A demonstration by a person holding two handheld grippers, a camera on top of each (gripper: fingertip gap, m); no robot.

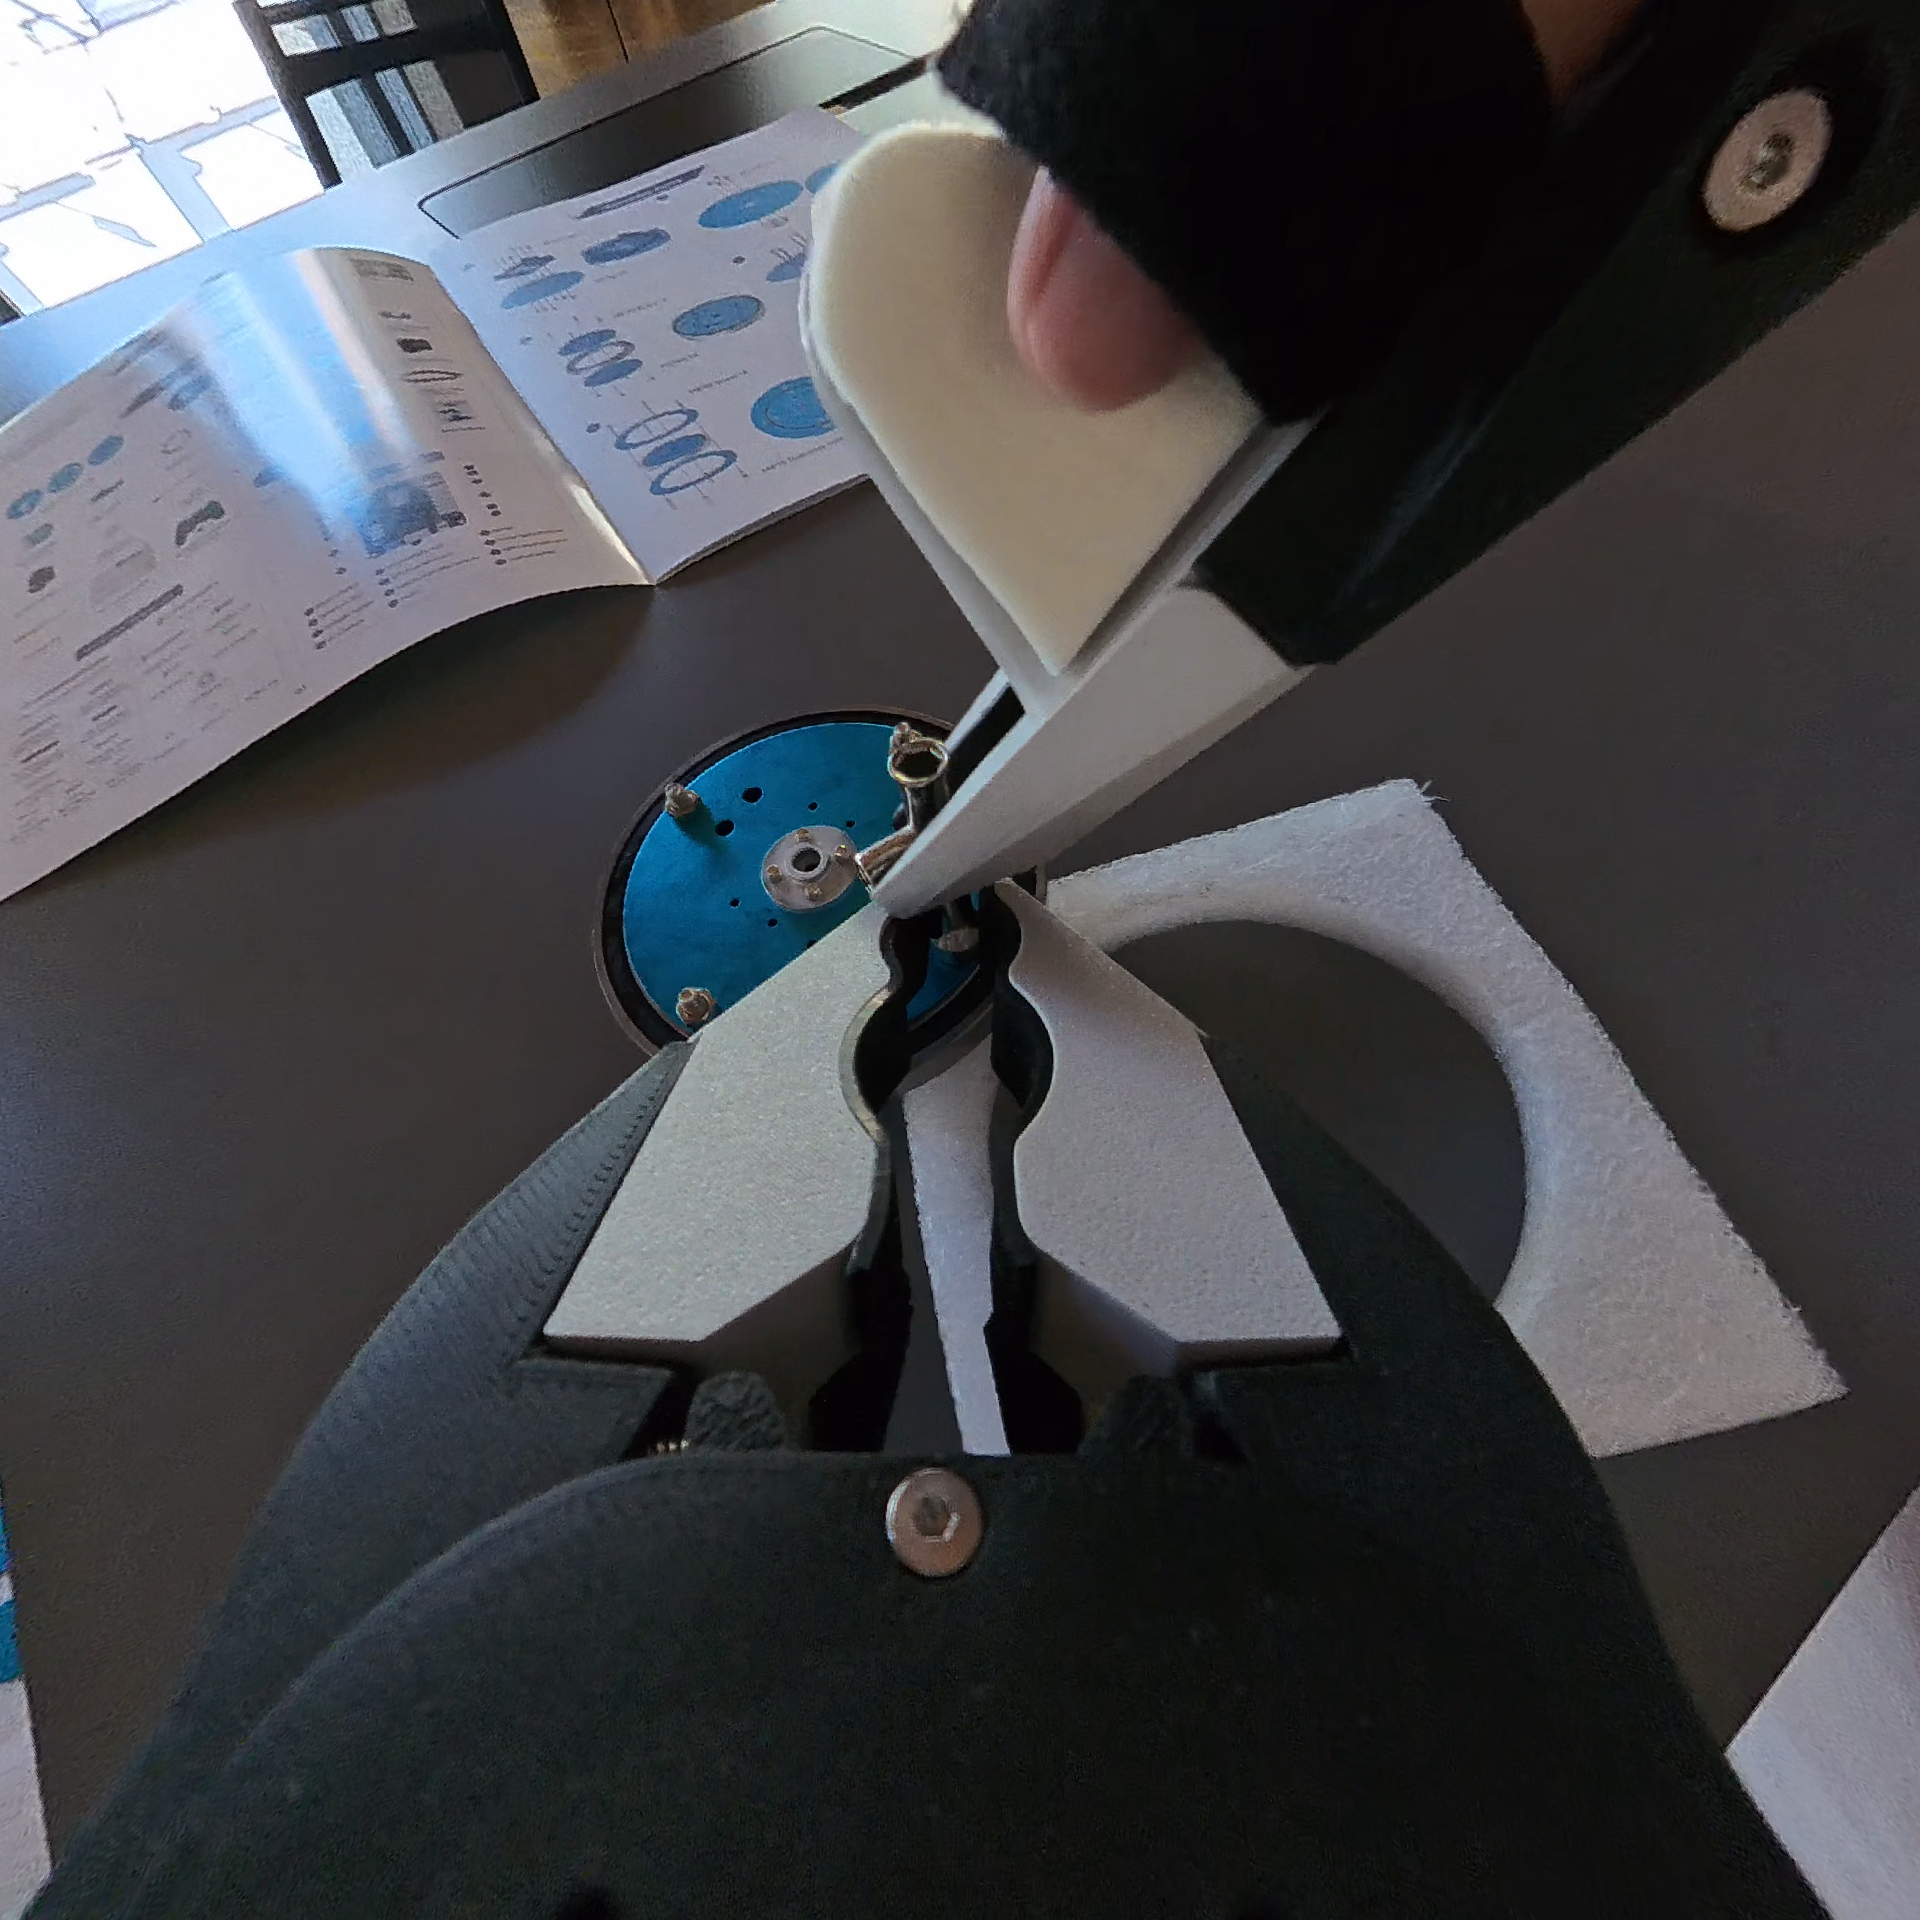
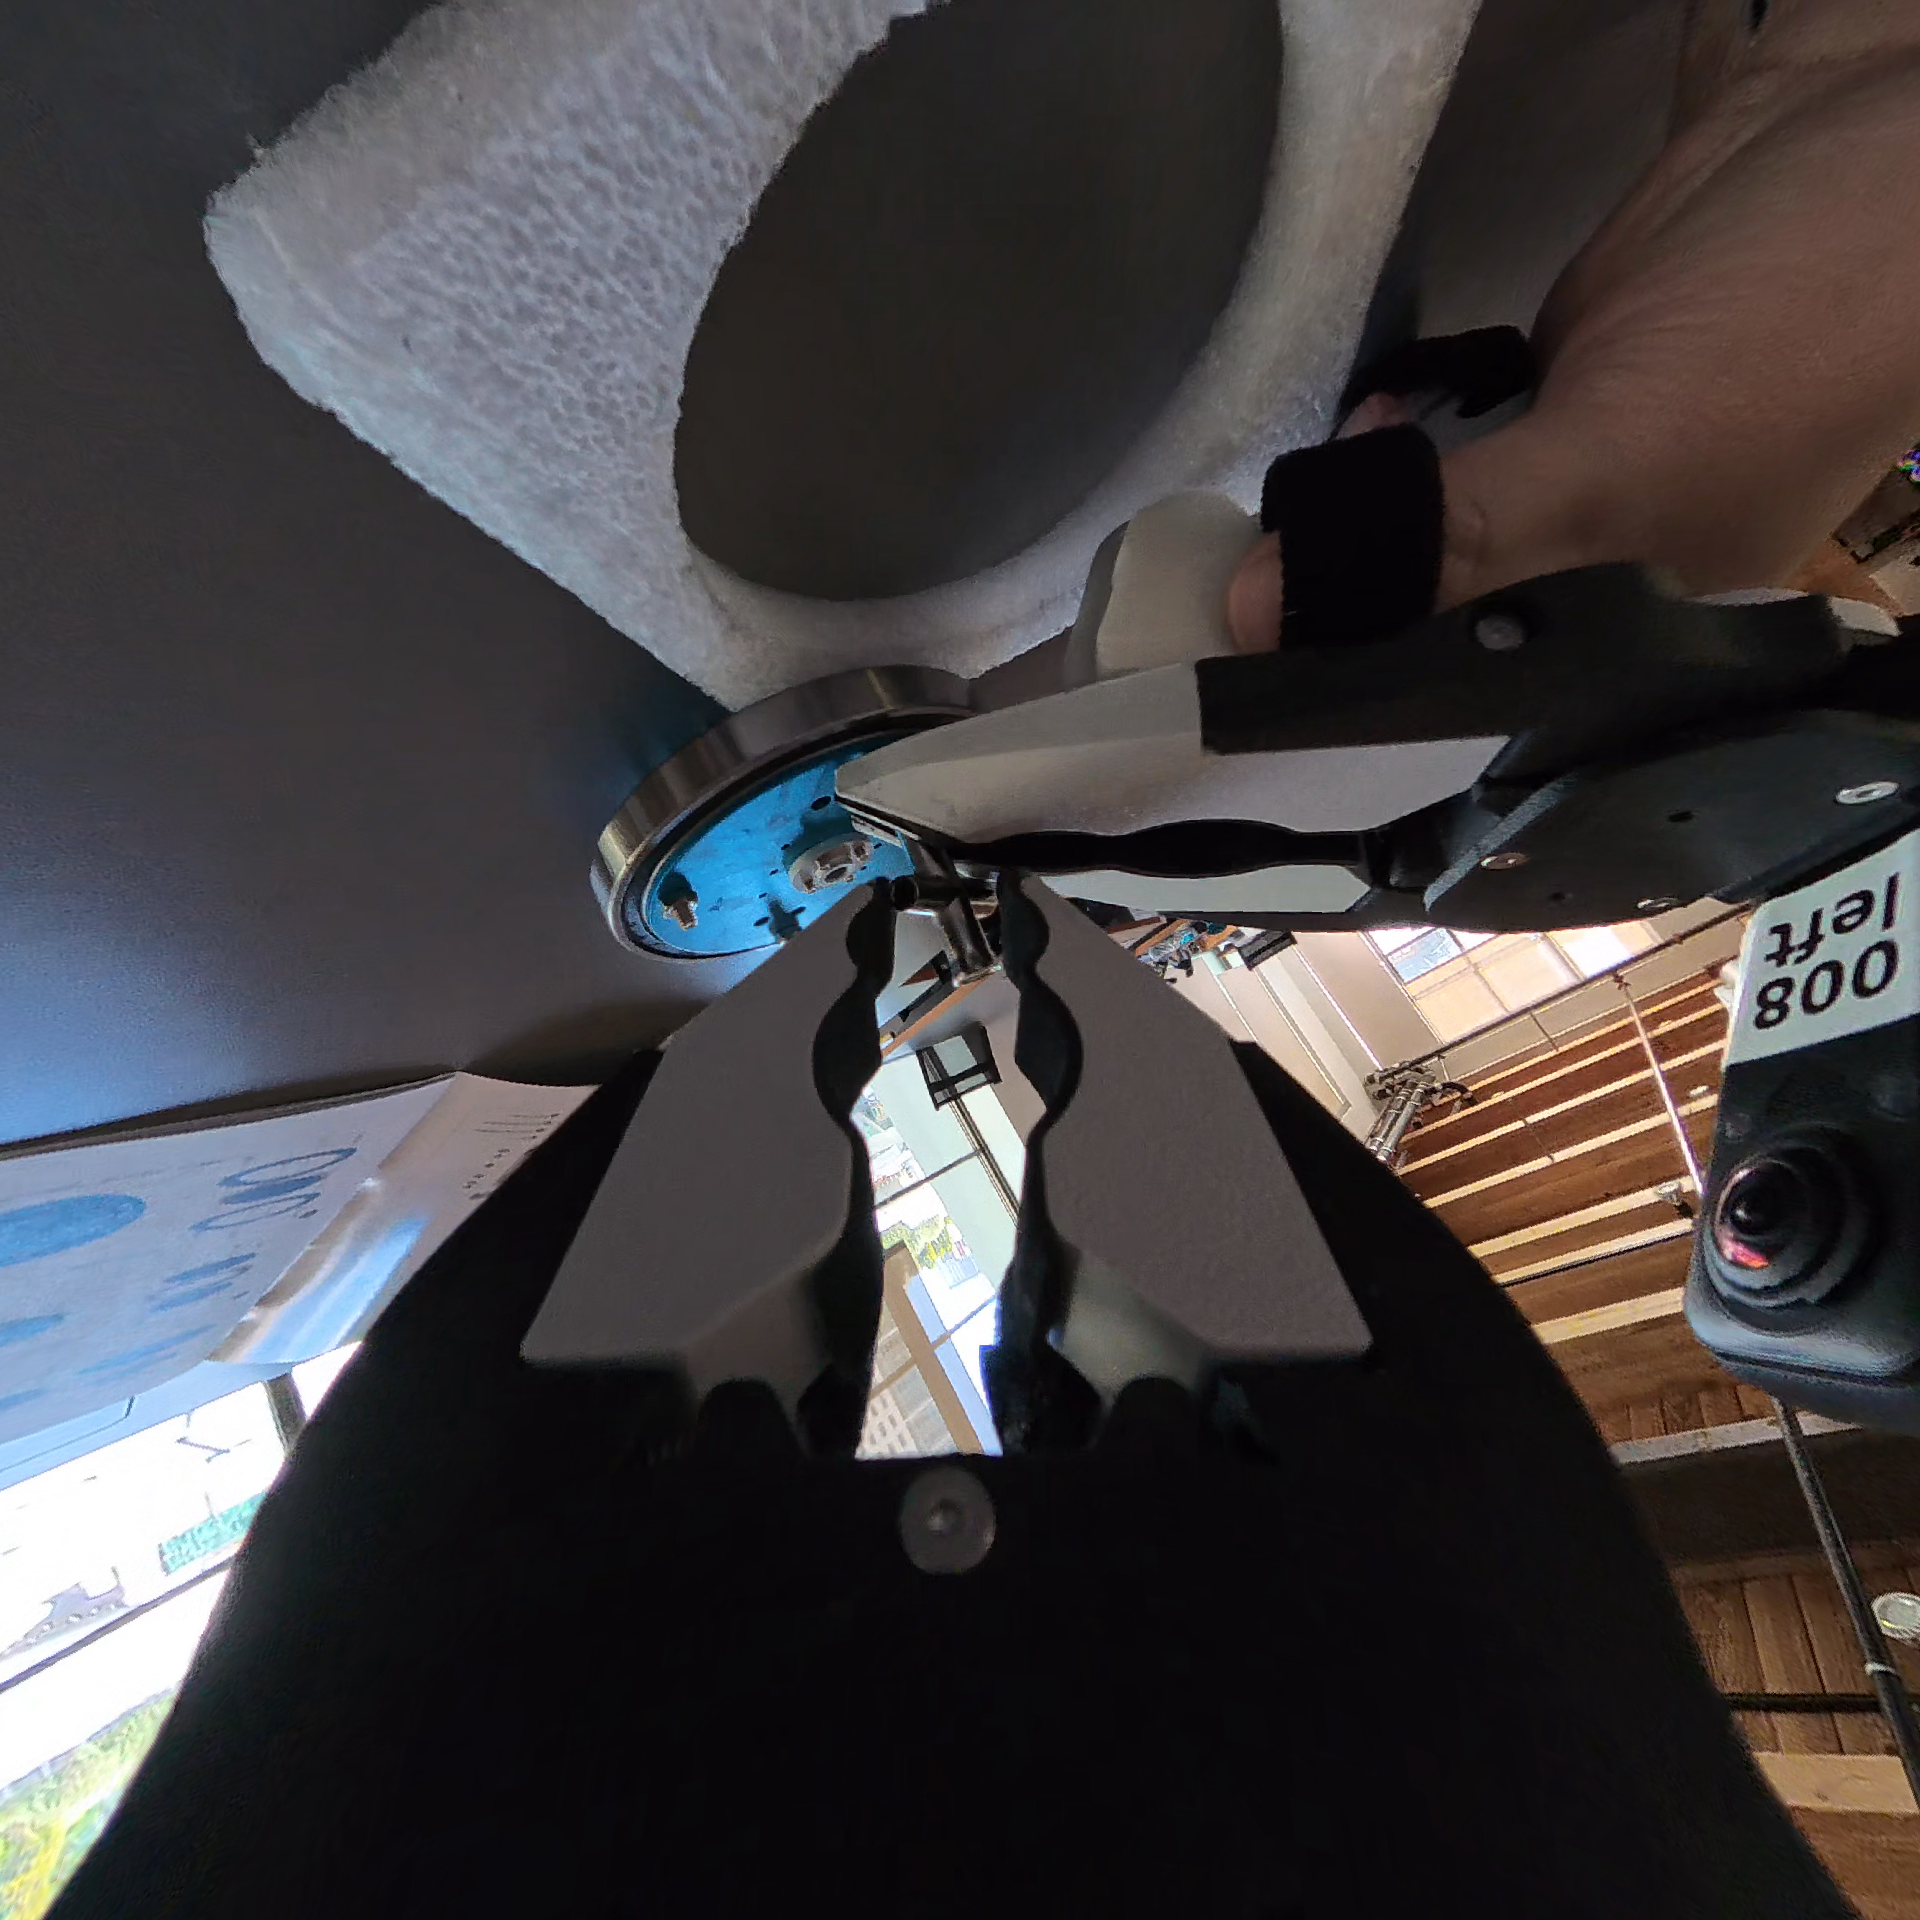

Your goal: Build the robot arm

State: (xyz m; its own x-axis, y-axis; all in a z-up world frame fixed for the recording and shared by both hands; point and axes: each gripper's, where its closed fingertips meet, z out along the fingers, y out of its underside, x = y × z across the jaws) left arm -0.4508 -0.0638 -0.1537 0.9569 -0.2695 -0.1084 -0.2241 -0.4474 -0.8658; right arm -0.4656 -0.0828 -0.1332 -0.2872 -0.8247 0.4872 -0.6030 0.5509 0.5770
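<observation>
A blue disc (image 1: 717,883) with a metal rim, a centre hub and small metal posts lies flat on the dark table (image 1: 312,1039). My left gripper (image 1: 954,920) reaches it from the near side, its fingers closed to a narrow gap around a small metal post (image 1: 956,940) at the disc's edge. My right gripper (image 1: 891,896) comes down from the upper right, shut on a small silver T-shaped tool (image 2: 961,930) held against the disc (image 2: 727,883). In the right wrist view my right gripper (image 2: 943,896) meets the left gripper (image 2: 904,831) tip to tip.
A white foam block (image 1: 1403,883) with a round cut-out lies right beside the disc. An open instruction booklet (image 1: 312,468) lies at the far left. A white sheet (image 1: 1839,1714) shows at the near right. A chair (image 1: 384,73) stands beyond the table. Only a small space, under 4 cm, lies between the two pairs of fingers.
</observation>
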